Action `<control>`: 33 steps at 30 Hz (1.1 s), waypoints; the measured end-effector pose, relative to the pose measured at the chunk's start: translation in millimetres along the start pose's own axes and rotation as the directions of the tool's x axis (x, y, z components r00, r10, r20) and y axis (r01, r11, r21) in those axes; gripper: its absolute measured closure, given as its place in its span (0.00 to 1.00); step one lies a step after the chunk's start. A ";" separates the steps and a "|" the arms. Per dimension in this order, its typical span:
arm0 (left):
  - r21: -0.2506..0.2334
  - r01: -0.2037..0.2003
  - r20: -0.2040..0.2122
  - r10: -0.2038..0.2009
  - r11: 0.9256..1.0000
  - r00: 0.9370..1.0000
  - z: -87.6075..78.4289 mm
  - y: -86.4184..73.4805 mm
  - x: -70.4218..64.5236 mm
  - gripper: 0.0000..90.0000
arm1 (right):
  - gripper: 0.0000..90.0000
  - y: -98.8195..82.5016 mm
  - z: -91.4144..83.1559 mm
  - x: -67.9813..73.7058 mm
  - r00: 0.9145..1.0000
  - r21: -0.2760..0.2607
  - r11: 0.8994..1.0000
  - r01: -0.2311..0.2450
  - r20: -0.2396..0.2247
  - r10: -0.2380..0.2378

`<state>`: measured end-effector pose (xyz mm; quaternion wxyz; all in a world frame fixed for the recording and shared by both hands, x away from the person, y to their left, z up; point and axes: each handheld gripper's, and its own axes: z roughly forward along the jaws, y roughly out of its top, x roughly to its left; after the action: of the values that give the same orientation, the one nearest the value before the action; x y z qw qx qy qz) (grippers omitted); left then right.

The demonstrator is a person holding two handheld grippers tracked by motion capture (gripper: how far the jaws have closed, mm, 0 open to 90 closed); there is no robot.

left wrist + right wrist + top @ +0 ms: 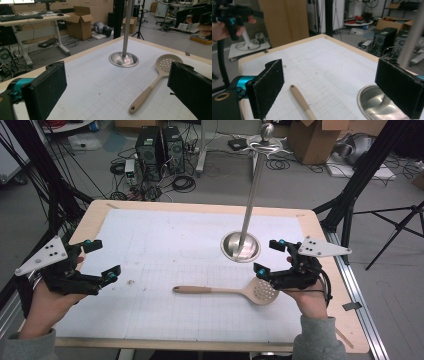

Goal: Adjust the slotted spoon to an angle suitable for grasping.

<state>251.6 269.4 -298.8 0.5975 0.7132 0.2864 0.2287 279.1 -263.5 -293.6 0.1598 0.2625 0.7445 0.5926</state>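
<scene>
Both the left tool (pixel 100 260) and the right tool (pixel 267 256) hover wide open and empty over the counter (pixel 165 250), the slotted spoon (pixel 232 291) lying flat just beside the right tool's near jaw, the steel stand (pixel 242 246) just beyond it.
</scene>
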 end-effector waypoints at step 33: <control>0.043 -0.005 -0.019 0.006 0.999 1.000 -10.2 -13.2 -0.2 0.03 | 0.31 -20.4 75.9 12.5 0.985 0.159 0.983 0.087 -0.161 -0.061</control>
<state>242.8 278.2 -310.0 0.5785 0.7246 0.2950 0.2309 306.5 -198.9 -331.1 0.1009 0.2002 0.8106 0.5409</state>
